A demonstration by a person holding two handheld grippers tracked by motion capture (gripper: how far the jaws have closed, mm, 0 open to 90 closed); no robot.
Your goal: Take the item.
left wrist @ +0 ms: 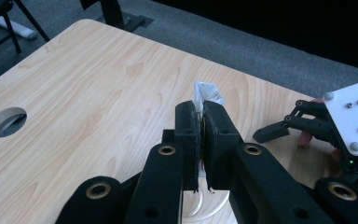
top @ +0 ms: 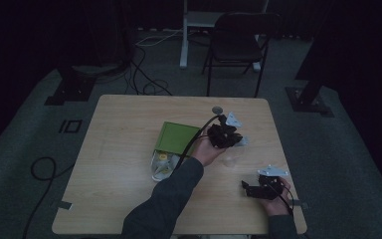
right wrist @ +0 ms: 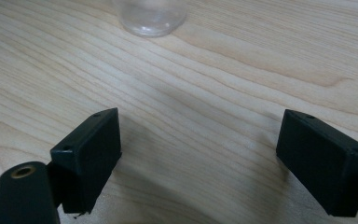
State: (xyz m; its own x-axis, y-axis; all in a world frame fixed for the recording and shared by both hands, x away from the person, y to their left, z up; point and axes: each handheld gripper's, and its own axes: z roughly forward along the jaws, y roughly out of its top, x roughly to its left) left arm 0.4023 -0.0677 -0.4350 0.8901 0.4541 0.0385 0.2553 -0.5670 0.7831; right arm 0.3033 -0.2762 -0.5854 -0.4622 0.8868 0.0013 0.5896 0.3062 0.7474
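Clamping a small white crinkled packet (left wrist: 208,95), the left gripper (left wrist: 201,122) hovers above a clear glass cup (right wrist: 150,16); right gripper (right wrist: 200,158) rests nearby, jaws apart.

The far-left half of the table (top: 124,129) lies bare and passable. Mid-table, passage is blocked by a green box (top: 178,138) with a white bundle (top: 161,164) at its near end. A clear glass (right wrist: 150,16) stands just ahead of the right gripper (top: 251,189); bare wood is seen between its spread jaws.
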